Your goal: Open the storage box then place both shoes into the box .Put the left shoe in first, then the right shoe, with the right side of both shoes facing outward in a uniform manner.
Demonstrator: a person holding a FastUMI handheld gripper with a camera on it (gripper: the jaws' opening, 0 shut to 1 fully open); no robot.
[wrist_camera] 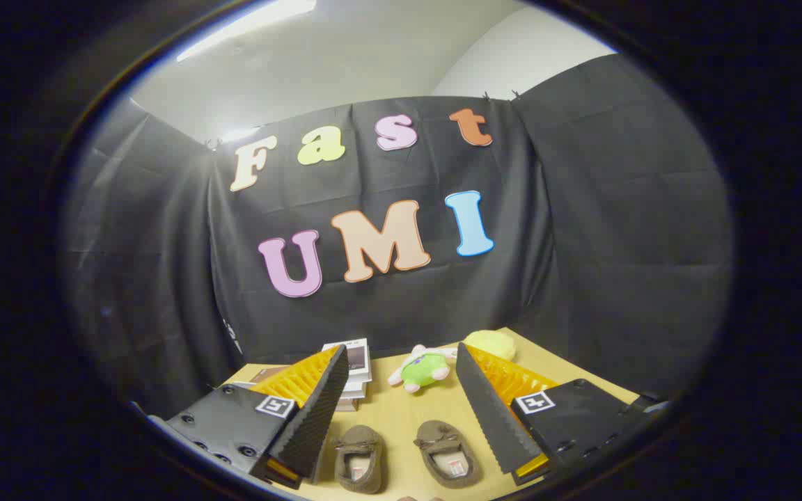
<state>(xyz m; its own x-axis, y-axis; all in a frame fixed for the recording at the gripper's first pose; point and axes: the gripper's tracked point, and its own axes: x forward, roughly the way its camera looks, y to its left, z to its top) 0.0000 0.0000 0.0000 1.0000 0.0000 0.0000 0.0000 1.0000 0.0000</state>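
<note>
Gripper (397, 410) is hovering above the near edge of the worktop (401, 410), fingers spread wide apart, nothing between the pads and nothing being touched.

Gripper view, near field: two brown slipper-style shoes are lying on the worktop between the fingers and below them, close to the near edge. One shoe (359, 457) is sitting just beside the left finger; the other shoe (448, 452) is lying nearer the right finger. A strip of bare worktop is separating the pair. Their long axes are running roughly from near edge to far edge, toes with small bows pointing away, heel openings facing the camera; the two are splaying slightly apart toward the heels.

Gripper view, far field: beyond the fingertips, a green and white plush toy (420, 369) is lying mid-worktop, with a yellow soft object (490, 343) behind it toward the far right corner. A stack of booklets or cards (356, 372) is resting at the far left, partly behind the left finger.

Judgement: which shoe is the left one cannot be told with certainty from this angle. Reaching either is looking like a short drop downward, since both are sitting under the open jaws.
</note>
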